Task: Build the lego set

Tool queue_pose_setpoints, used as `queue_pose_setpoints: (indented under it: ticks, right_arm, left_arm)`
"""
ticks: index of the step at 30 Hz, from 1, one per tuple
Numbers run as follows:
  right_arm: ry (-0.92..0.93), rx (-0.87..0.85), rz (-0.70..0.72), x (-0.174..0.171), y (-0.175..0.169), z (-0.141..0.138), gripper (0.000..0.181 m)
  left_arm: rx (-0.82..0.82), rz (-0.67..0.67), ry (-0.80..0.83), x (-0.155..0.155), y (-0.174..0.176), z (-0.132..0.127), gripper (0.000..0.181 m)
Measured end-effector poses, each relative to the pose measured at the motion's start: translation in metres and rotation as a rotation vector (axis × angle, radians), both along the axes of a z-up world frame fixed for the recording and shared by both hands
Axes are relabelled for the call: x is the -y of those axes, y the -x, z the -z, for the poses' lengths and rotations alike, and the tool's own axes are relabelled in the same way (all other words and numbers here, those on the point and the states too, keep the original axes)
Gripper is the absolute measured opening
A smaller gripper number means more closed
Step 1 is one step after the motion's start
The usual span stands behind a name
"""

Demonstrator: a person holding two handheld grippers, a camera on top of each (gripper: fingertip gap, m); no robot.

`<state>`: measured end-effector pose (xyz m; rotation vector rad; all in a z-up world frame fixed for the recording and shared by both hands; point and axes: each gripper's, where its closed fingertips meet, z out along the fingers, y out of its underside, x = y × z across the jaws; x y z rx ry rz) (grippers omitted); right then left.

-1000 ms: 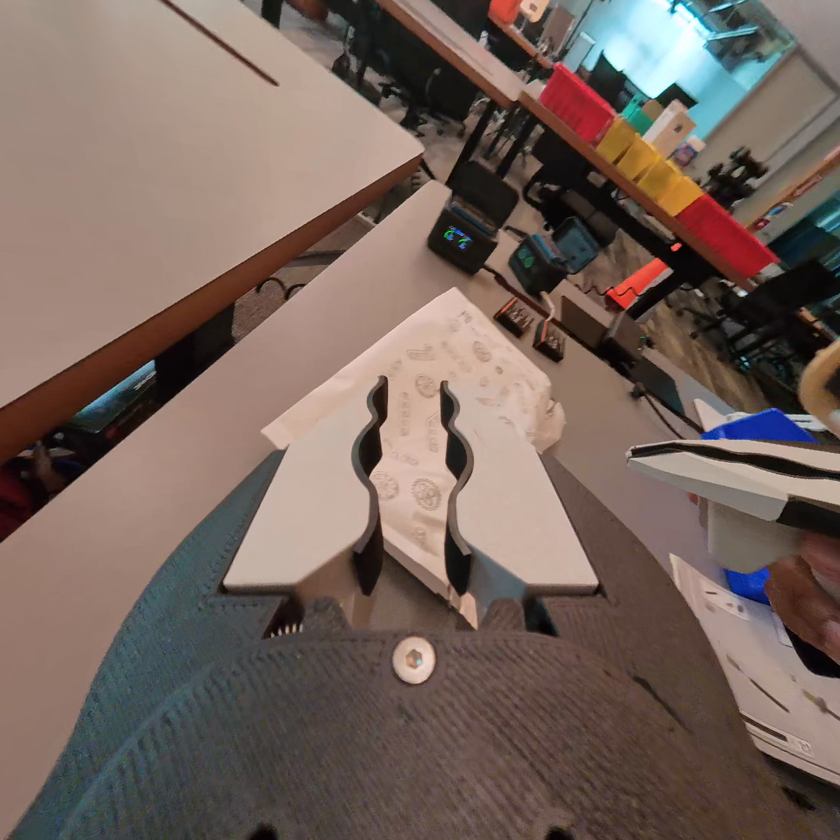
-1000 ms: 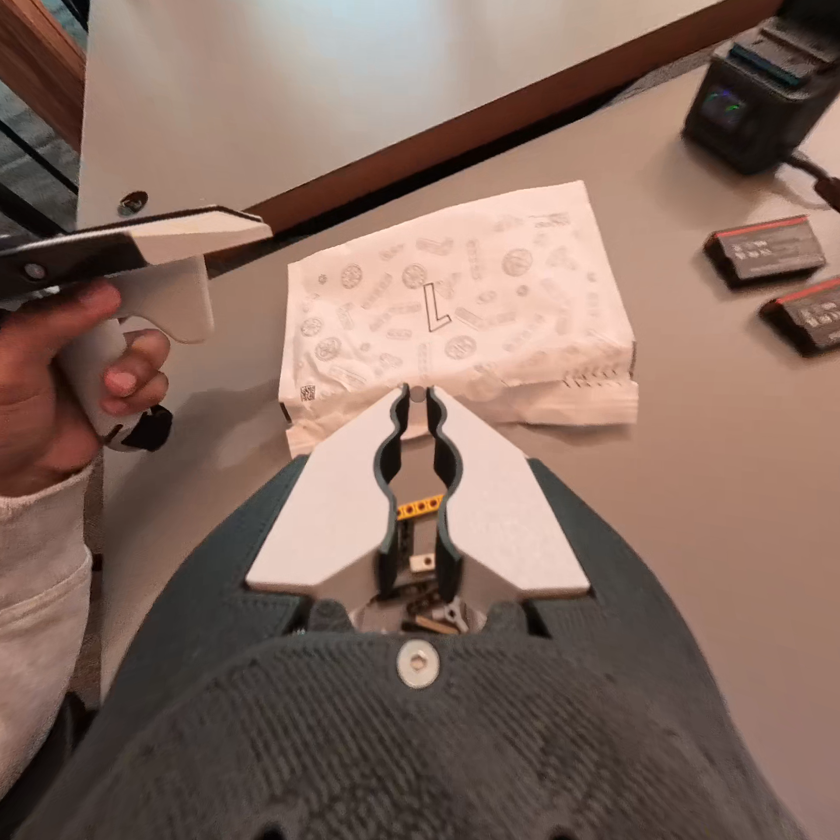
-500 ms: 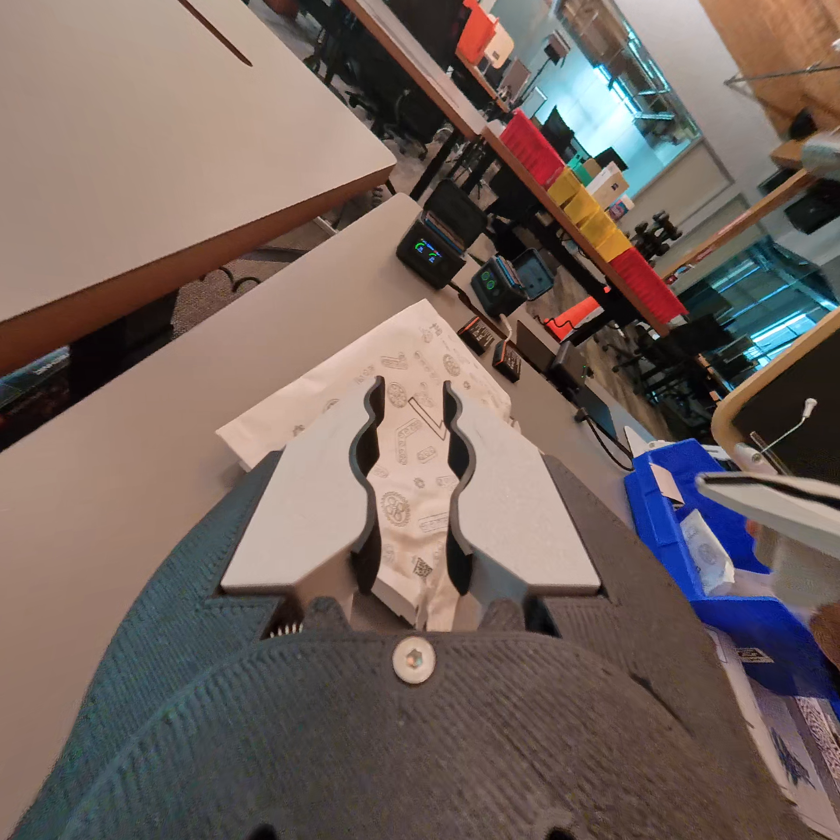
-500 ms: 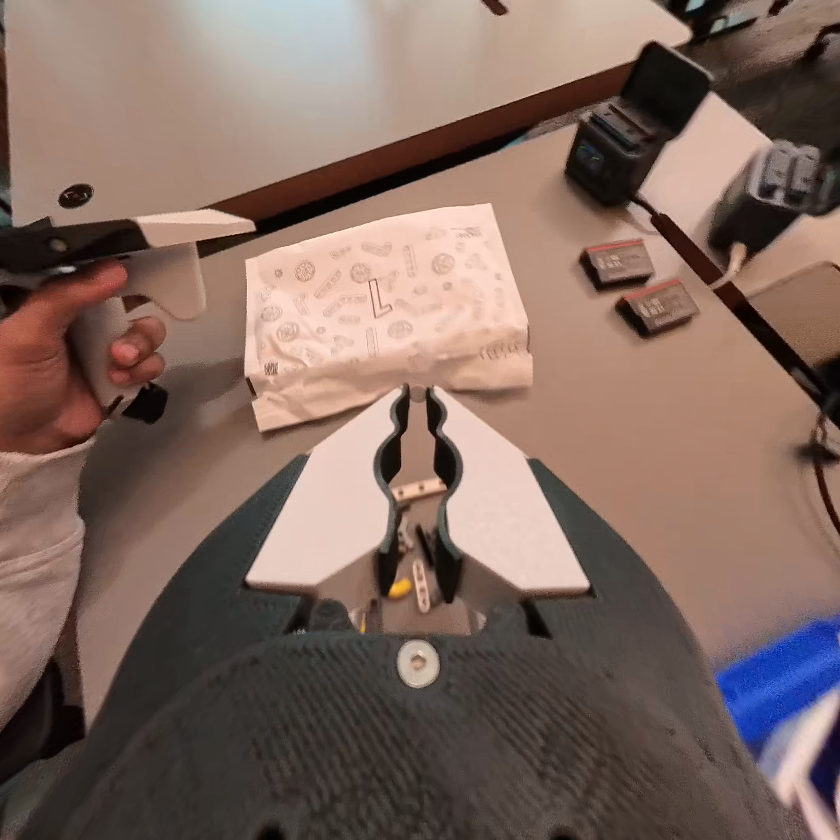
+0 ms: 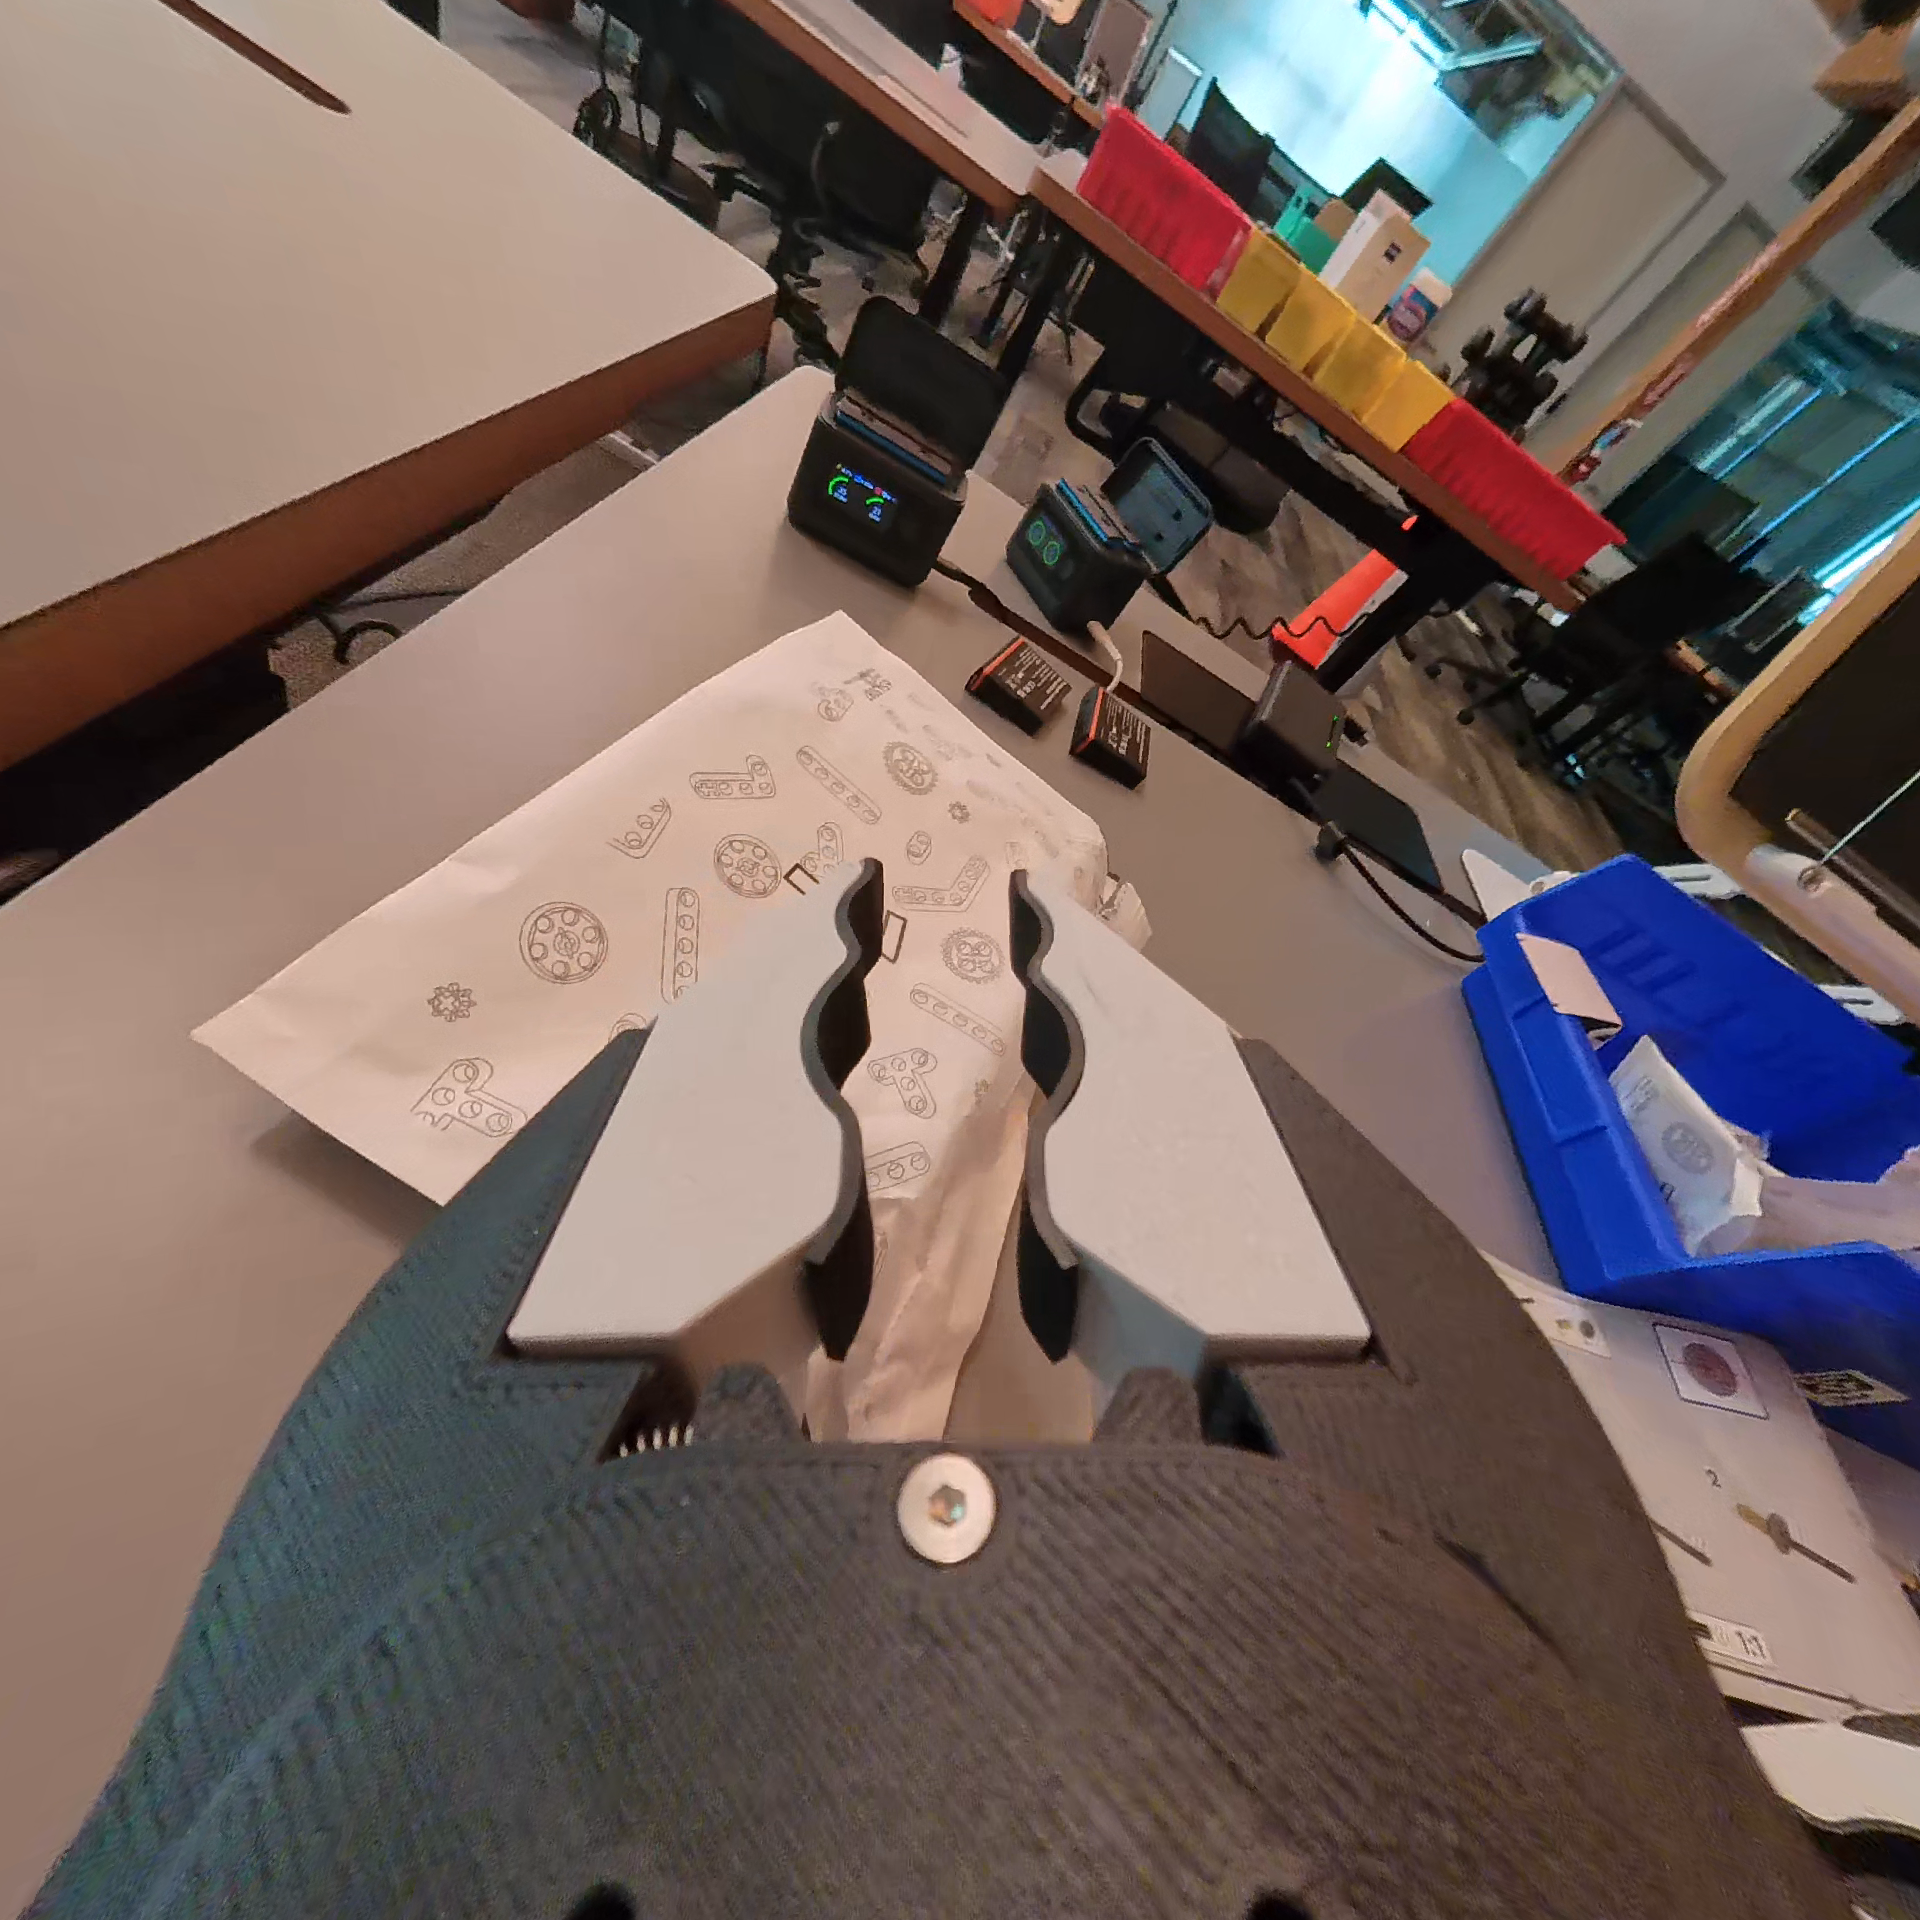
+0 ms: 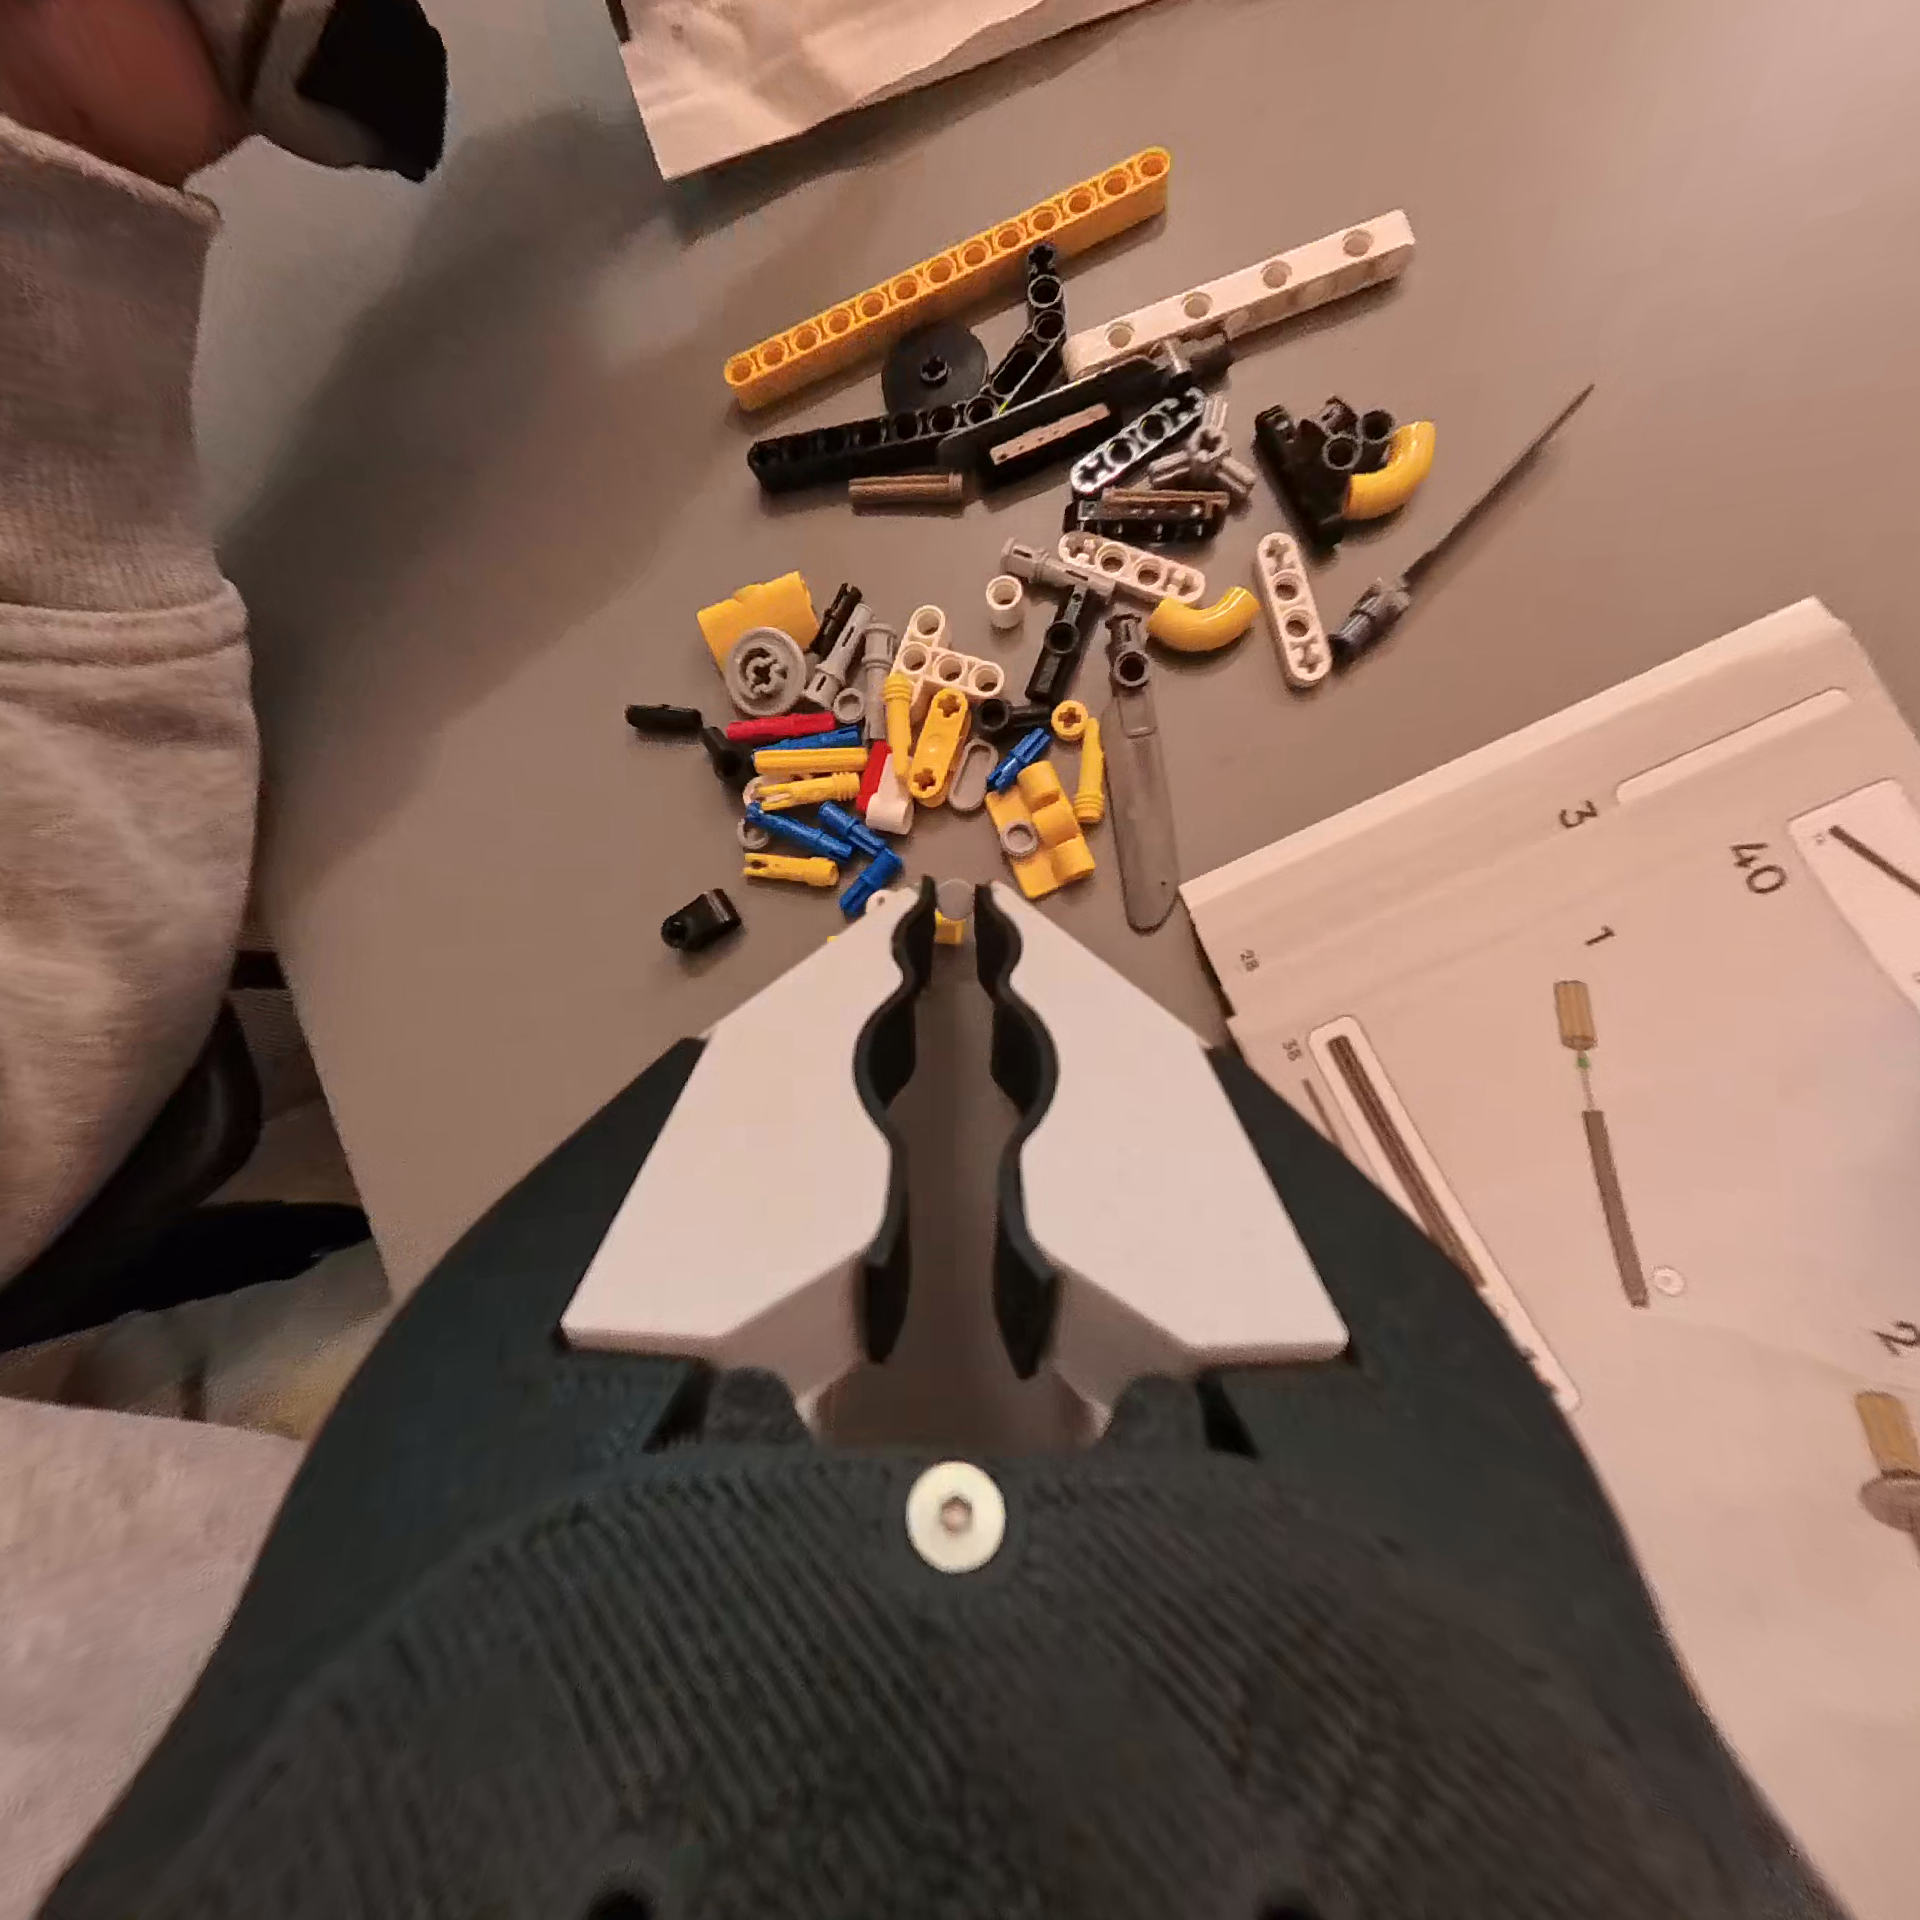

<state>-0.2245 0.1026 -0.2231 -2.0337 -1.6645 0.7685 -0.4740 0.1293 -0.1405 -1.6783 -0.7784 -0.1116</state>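
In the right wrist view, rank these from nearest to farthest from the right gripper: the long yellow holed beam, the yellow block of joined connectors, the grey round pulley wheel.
Measured from the right gripper:
1. Yellow block of joined connectors, just ahead, slightly right of the tips.
2. Grey round pulley wheel, farther ahead, to the left.
3. Long yellow holed beam, at the far edge of the pile.

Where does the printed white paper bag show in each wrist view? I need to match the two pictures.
Left wrist view: the printed white paper bag fills the centre, lying under and ahead of the open left tool.
Right wrist view: only its lower edge shows at the top border, above the long yellow beam.
Shared landmark: the instruction booklet, lower right in the left view, right side in the right view.
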Motion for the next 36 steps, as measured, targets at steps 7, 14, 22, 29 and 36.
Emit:
queue_pose_setpoints:
  ticks: [7,14,22,29,36]
  right_arm:
    - [0.019,-0.074,0.036,-0.016,0.004,-0.020,0.021]
    - [0.109,-0.223,0.095,-0.037,0.037,-0.068,0.028]
    - [0.346,-0.192,0.282,-0.078,0.151,-0.046,0.097]
    - [0.451,-0.177,0.397,-0.159,0.208,-0.019,0.103]
    - [0.752,-0.214,0.257,-0.118,0.237,-0.024,0.086]
  left_arm:
    - [0.054,-0.024,-0.016,0.012,0.013,0.006,0.024]
    - [0.072,-0.100,-0.007,0.033,0.036,0.010,0.036]
    - [0.109,-0.166,0.197,0.055,0.054,0.048,0.066]
    - [0.184,-0.159,0.304,0.059,0.057,0.077,0.075]
    - [0.111,-0.205,0.431,0.062,0.063,0.089,0.053]
